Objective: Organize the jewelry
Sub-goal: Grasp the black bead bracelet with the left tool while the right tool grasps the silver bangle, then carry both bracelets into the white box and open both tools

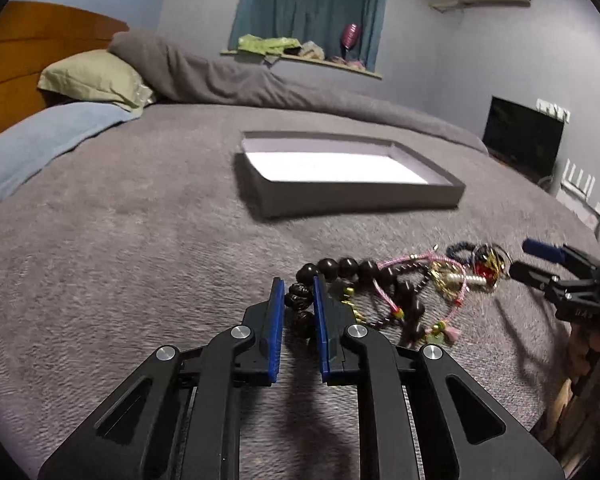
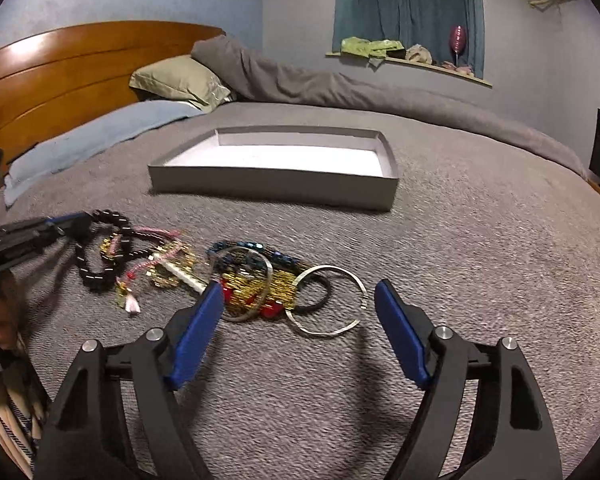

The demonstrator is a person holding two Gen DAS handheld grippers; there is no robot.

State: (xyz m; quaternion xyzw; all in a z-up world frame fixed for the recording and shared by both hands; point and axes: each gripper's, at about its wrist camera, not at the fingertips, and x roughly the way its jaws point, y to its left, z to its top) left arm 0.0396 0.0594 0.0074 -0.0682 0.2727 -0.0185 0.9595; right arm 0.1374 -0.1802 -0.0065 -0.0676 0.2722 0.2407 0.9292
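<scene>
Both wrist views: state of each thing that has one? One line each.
left tongs: shut on the dark bead bracelet
right tongs: open, hanging over the jewelry pile, holding nothing
dark bead bracelet: on the blanket, one end pinched
silver bangle: flat on the blanket, loose
grey box: lidless, nothing inside
pink cord bracelet: tangled in the pile
curtain: drawn

A big bed with a gray blanket (image 2: 460,240) fills the room. At its head stand a brown wooden headboard (image 2: 60,80), a green pillow (image 2: 180,80) and a light blue blanket (image 2: 92,136). A blue curtain (image 2: 404,8) hangs in the window. On the sill lie a green cloth (image 2: 368,46) and a pink glass (image 2: 458,40). A black screen (image 1: 524,136) stands by the wall.
</scene>
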